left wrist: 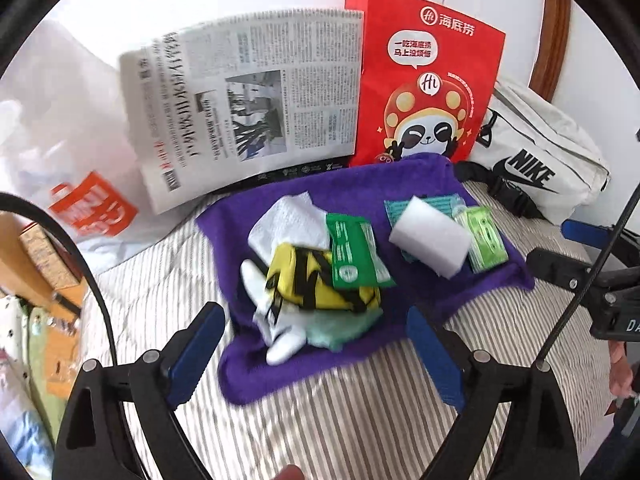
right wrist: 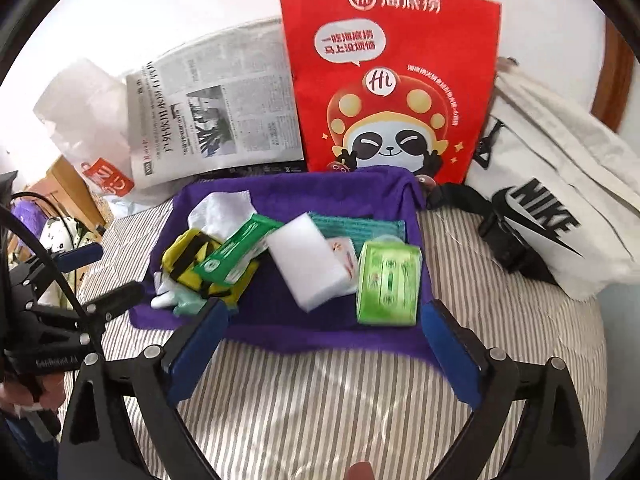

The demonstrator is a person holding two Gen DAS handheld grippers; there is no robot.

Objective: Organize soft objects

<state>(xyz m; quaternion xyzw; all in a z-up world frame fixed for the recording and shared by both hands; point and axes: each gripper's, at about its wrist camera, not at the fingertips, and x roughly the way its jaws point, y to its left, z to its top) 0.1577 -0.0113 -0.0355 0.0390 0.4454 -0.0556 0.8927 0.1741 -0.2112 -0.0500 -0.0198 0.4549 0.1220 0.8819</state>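
Left wrist view: the left tool (left wrist: pixel 316 344) hangs with its blue-padded jaws spread wide and nothing between them, over the near edge of a purple terry towel (left wrist: pixel 420 188) laid flat on a bed with a grey-and-white striped sheet (left wrist: pixel 320 432). The right tool (right wrist: pixel 324 344) is likewise spread wide and empty, aimed at the same towel from the near side.

By my reading, the sorting has hardly begun. All the soft things lie loose on the towel in two rough heaps, and neither tool holds anything. On the left heap, a crumpled white paper tissue (left wrist: pixel 288 220) sits at the back, a dark green wet-wipe packet (left wrist: pixel 352 252) rests across a folded yellow cloth with black stripes (left wrist: pixel 304 280), and beneath that are a white sock (left wrist: pixel 276 328) and a pale mint cloth (left wrist: pixel 340 328). On the right heap, a white foam sponge block (right wrist: pixel 308 260) leans over a teal ribbed cloth (right wrist: pixel 360 226), with a light green tissue pack (right wrist: pixel 388 284) just beside it. All of it looks limp or squashy, and the packets slick.

Behind the towel stand a folded newspaper (left wrist: pixel 248 100), a red paper shopping bag with a panda print (right wrist: pixel 392 80) and a white Nike waist bag (right wrist: pixel 560 216). Where the items are meant to go I cannot tell.
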